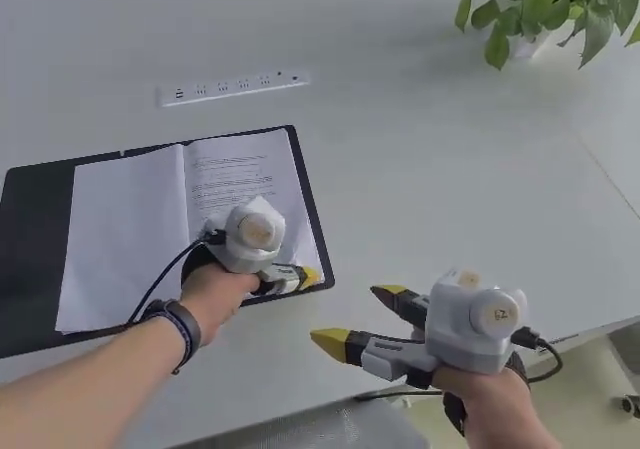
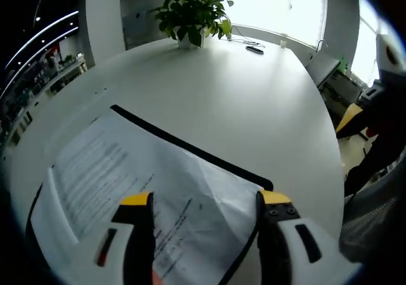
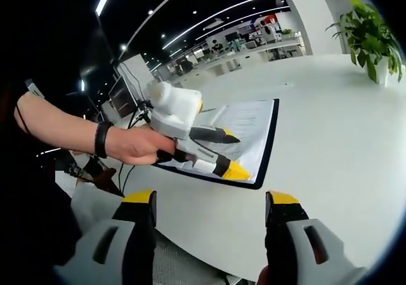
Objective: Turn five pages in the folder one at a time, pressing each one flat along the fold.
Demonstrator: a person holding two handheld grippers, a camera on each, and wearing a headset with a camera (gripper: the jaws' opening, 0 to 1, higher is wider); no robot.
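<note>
No text legible anywhere; printed lines on the right-hand page (image 1: pixel 240 174) of the open folder (image 1: pixel 30 229) too small to read in head view, grey streaks in left gripper view; power strip (image 1: pixel 232 86) on the desk (image 1: pixel 450 169), 12 o'clock of the folder, shows no readable marking.

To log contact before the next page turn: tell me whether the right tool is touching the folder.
No, the right tool is open over bare table, apart from the folder's near corner.
</note>
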